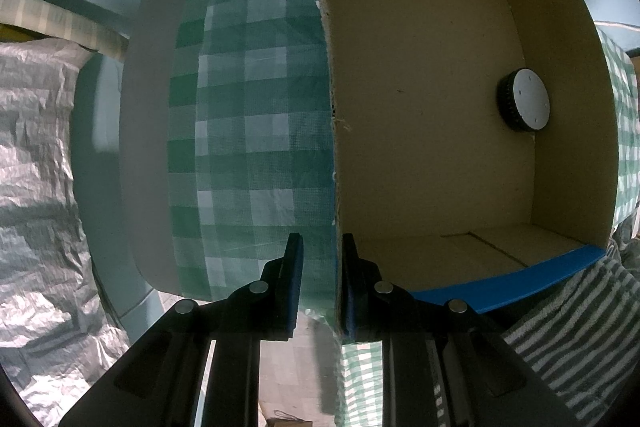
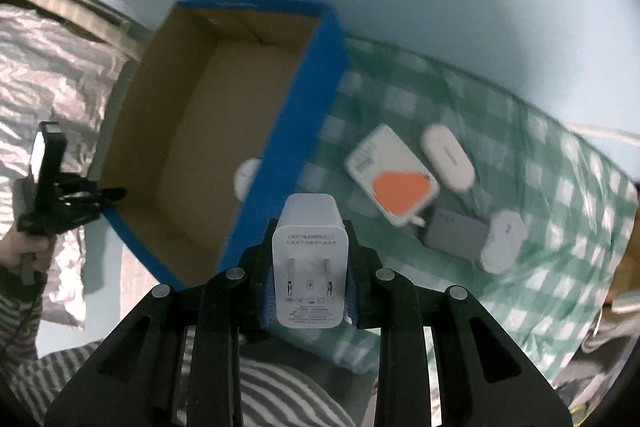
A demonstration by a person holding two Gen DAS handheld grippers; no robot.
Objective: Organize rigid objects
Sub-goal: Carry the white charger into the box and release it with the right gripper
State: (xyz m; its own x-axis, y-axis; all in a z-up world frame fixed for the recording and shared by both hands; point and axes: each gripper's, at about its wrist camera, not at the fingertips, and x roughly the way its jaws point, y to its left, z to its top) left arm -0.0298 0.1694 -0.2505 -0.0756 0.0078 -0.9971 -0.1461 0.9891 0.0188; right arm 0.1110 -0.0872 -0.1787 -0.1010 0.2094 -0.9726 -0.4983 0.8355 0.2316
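- The right gripper (image 2: 310,259) is gripping a white charger (image 2: 309,259) by its flat sides; it is looking light, stiff and smooth, so probably slippery.
- Just beyond it, the open box (image 2: 280,131) is waiting.
- The left gripper (image 1: 322,283) is pinching the box wall (image 1: 334,147).

The round puck (image 1: 526,101) lies in the box (image 1: 420,131) beside one wall. On the cloth (image 2: 520,187), right of the box, lie several small devices (image 2: 394,175) close together.
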